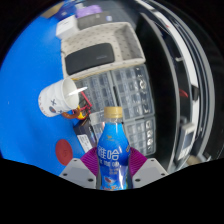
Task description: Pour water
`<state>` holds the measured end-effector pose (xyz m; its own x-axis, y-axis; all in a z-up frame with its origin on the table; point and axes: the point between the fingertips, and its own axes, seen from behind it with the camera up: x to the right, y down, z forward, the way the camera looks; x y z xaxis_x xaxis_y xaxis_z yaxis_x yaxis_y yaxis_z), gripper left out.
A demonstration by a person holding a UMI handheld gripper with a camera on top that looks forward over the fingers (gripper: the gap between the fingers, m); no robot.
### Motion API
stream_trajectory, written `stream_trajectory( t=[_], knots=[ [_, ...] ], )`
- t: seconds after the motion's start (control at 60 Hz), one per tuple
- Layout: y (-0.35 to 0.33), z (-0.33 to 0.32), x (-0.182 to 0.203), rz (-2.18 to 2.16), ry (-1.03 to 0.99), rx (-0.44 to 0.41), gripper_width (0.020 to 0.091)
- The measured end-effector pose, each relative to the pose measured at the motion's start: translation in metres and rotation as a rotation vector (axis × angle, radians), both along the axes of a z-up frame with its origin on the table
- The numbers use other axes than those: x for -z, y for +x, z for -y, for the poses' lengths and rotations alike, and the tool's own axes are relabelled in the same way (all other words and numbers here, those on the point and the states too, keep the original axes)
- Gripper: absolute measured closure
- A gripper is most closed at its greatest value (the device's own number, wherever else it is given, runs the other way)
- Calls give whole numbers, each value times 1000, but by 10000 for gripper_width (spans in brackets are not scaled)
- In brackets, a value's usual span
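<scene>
Two grey fingers of the gripper close from either side on a blue water bottle, their purple pads pressed against its labelled body so that the bottle is pinched between them. That bottle stands roughly upright in the grasp, its yellow cap on top and white lettering across the blue label. Just beyond and to the left of the cap, a white paper cup lies tipped, its mouth turned toward the bottle and a dark printed mark on its side. Between the cup and the bottle sits a small cluster of orange and red bits, too small to make out. Behind the cup stretches a bright blue surface, and a red round spot shows on it near the left finger. Past the bottle lies a pale, ridged tray-like piece, and above it a cream-coloured basket or bin with a dark inside; it is perhaps a storage box, though the curved view leaves that uncertain.
</scene>
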<state>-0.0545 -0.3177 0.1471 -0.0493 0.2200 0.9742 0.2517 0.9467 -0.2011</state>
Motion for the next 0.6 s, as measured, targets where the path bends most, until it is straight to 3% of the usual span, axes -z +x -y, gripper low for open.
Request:
stream_trajectory(
  t=[0.167,0.4,0.6],
  knots=[
    [-27,25,-14,9,388,-61,745],
    [-50,59,-14,47,775,-130,744],
    [-63,71,-7,57,906,-157,744]
  ],
)
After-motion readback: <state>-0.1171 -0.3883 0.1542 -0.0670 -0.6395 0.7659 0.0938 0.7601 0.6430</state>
